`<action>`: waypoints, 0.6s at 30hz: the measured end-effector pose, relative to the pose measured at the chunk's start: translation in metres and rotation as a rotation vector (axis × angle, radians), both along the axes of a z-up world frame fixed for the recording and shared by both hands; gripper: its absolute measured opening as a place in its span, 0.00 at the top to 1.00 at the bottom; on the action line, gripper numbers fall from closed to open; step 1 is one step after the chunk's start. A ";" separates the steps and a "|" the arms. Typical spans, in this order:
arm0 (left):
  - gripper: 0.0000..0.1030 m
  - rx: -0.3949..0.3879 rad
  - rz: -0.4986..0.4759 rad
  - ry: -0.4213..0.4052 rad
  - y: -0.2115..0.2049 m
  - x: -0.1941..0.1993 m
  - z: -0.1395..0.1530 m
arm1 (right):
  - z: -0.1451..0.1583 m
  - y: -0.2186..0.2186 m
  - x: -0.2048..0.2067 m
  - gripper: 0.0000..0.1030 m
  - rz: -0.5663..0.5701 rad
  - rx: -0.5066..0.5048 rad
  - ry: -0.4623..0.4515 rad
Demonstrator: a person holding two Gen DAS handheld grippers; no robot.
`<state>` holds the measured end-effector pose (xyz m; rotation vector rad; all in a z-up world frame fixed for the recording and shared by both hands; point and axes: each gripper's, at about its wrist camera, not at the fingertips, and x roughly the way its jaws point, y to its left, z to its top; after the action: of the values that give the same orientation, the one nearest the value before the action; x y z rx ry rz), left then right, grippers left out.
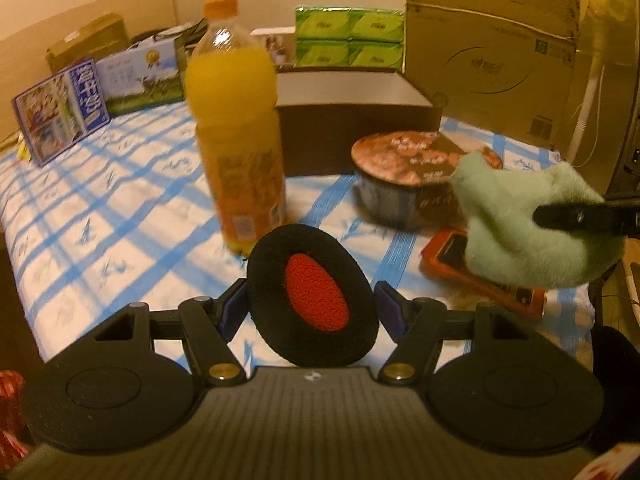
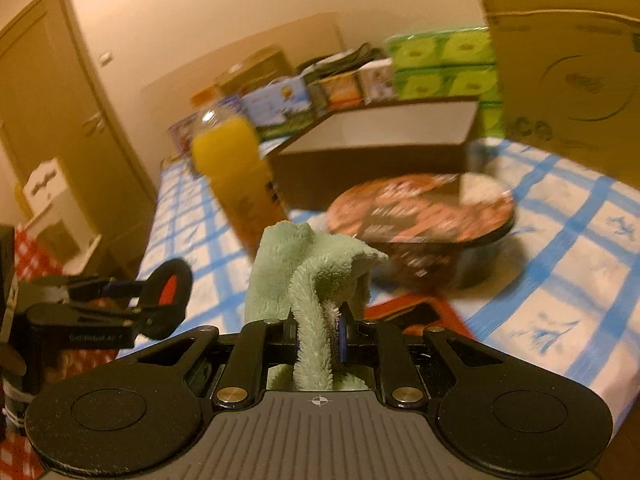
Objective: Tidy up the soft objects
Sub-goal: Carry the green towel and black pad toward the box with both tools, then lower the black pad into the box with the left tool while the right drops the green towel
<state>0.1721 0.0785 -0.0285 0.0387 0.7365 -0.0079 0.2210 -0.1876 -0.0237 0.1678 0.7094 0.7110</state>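
The left gripper (image 1: 312, 300) is clamped across the width of a black foam pad with a red centre (image 1: 313, 299), its jaws standing fairly wide because the pad fills them. The right gripper (image 2: 334, 336) is nearly closed, pinching a fold of a pale green fluffy cloth (image 2: 316, 280), most of which stands up loosely above the jaws.

Both soft things are held over the blue-checked tablecloth (image 1: 100, 216). Just ahead stand a tall bottle of orange drink (image 1: 236, 136) and a lidded noodle bowl (image 1: 416, 180), with a red-cased phone (image 1: 480, 276) lying under the cloth. Behind them is a dark open box (image 1: 352, 120), probably where the soft things belong, though its inside is blurred.

The main risk is the bottle: it stands close in front of the pad, and a forward reach could tip it. The loose cloth could also drag across the bowl, or slip from its thin pinch.
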 end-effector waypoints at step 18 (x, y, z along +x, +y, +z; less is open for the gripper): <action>0.36 0.052 -0.117 -0.080 -0.040 0.112 0.055 | 0.055 -0.059 0.091 0.85 -0.163 0.064 -0.056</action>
<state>0.2845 0.0389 0.0270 0.1311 0.6537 -0.0984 0.3116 -0.2466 0.0309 0.2605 0.6124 0.5805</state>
